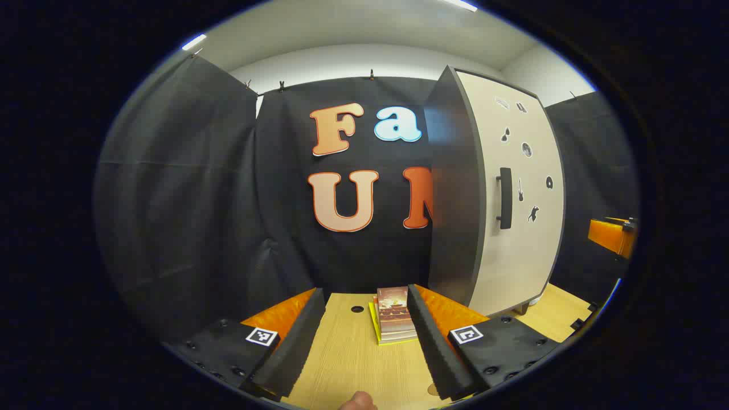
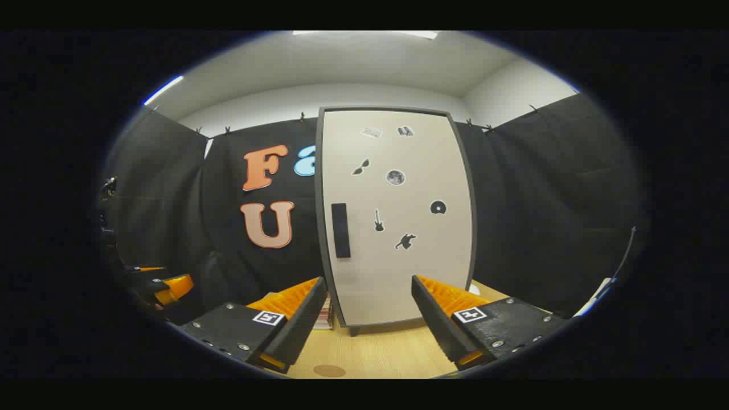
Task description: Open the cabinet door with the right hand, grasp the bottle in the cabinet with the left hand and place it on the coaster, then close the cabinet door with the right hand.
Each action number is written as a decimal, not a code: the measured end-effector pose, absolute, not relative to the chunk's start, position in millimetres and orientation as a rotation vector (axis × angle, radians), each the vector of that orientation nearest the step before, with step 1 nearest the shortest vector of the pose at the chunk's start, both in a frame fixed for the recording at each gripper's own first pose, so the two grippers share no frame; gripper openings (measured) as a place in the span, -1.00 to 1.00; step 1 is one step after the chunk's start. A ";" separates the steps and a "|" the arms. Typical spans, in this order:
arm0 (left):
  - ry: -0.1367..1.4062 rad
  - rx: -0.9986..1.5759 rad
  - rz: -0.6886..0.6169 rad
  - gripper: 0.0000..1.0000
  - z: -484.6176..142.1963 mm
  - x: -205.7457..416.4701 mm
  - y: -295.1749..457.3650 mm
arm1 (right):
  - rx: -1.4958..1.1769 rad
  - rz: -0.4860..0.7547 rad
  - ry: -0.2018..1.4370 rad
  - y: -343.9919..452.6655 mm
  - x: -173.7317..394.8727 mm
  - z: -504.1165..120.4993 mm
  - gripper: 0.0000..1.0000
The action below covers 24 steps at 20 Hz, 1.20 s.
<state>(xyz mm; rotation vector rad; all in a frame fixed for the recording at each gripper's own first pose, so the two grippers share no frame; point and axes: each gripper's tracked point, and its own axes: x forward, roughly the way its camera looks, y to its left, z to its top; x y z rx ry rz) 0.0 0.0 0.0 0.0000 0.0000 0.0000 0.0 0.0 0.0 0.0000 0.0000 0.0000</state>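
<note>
the right gripper (image 2: 369,310) hangs with fingers spread and empty, facing the shut cabinet door (image 2: 398,228); its upright handle (image 2: 340,230) lies ahead, slightly left. the left gripper (image 1: 364,330), also spread, waits over the table (image 1: 353,364) beside the cabinet. the bottle presumably sits hidden inside.

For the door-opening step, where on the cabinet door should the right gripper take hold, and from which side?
Grip the vertical bar handle near the left edge of the cabinet door, coming straight in from the front. The right gripper is open and faces the door. The bar is tall and narrow, so the fingers should probably close across its width, one on each side.
</note>
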 end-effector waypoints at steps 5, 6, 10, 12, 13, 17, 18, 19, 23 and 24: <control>-0.003 -0.004 0.000 0.87 0.4 -4.5 1.7 | -0.001 0.010 -0.005 3.8 -0.7 4.3 0.75; -0.002 -0.005 0.002 0.89 0.4 -4.8 2.3 | -0.002 0.013 -0.002 5.3 -0.6 4.2 0.84; 0.005 -0.006 0.007 0.87 -1.7 -4.4 5.3 | -0.006 0.017 -0.003 8.1 2.0 5.2 0.84; 0.007 -0.005 0.008 0.87 -2.3 -4.1 5.8 | -0.008 0.017 -0.001 7.8 4.2 4.6 0.84; 0.007 -0.004 0.011 0.88 -2.2 -4.7 6.5 | -0.007 0.018 -0.002 8.4 4.7 4.4 0.84; 0.013 -0.006 0.008 0.89 -4.8 -1.6 6.9 | -0.006 0.018 0.004 8.7 9.2 3.2 0.84; 0.017 -0.005 0.007 0.89 -6.5 -1.3 7.5 | -0.006 0.018 0.005 9.1 10.7 2.7 0.85; 0.020 -0.005 0.007 0.89 -7.8 -0.8 8.0 | -0.006 0.020 0.006 9.6 12.0 1.9 0.85; 0.025 -0.020 0.002 0.87 -10.9 2.8 9.5 | -0.007 0.027 0.008 14.0 22.4 4.6 0.85; 0.025 -0.020 0.003 0.88 -11.3 3.6 10.3 | -0.007 0.031 0.007 15.9 26.6 6.7 0.85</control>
